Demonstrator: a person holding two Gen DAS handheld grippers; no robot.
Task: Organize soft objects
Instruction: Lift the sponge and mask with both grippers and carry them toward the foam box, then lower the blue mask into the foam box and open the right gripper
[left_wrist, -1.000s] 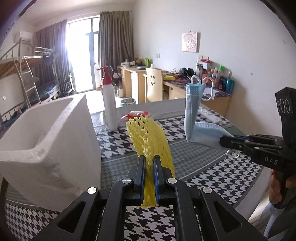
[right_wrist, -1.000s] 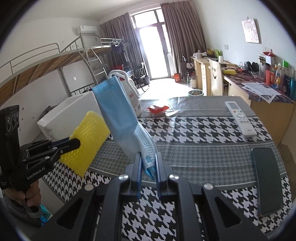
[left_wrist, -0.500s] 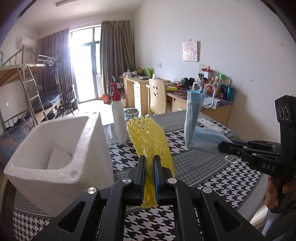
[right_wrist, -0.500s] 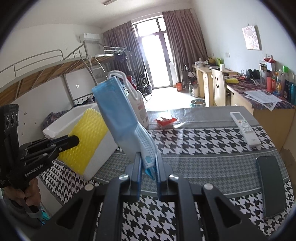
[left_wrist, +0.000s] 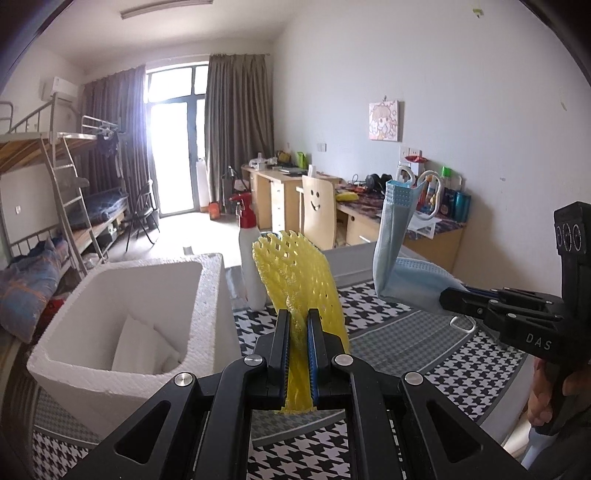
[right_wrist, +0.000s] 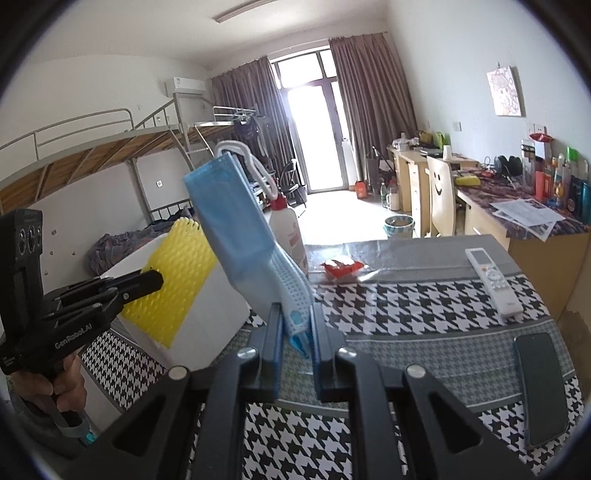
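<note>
My left gripper (left_wrist: 298, 317) is shut on a yellow foam net sleeve (left_wrist: 295, 277), which stands up above the table. My right gripper (right_wrist: 294, 314) is shut on a folded blue face mask (right_wrist: 236, 229) whose white ear loops point upward. In the left wrist view the mask (left_wrist: 397, 258) hangs from the right gripper (left_wrist: 445, 299) to the right of the net. In the right wrist view the net (right_wrist: 173, 284) shows at the left in the left gripper (right_wrist: 157, 280), in front of the white foam box (right_wrist: 218, 314). The open foam box (left_wrist: 129, 317) sits left of the net, with white pieces inside.
A white spray bottle with a red head (left_wrist: 249, 266) stands behind the box. On the houndstooth tablecloth (right_wrist: 406, 306) lie a red packet (right_wrist: 341, 266), a white remote (right_wrist: 493, 280) and a dark phone (right_wrist: 541, 387). Desks, a chair and a bunk bed stand beyond.
Both grippers have risen with the net and the mask still held. The foam box now sits lower in the left wrist view, with its inside showing.
</note>
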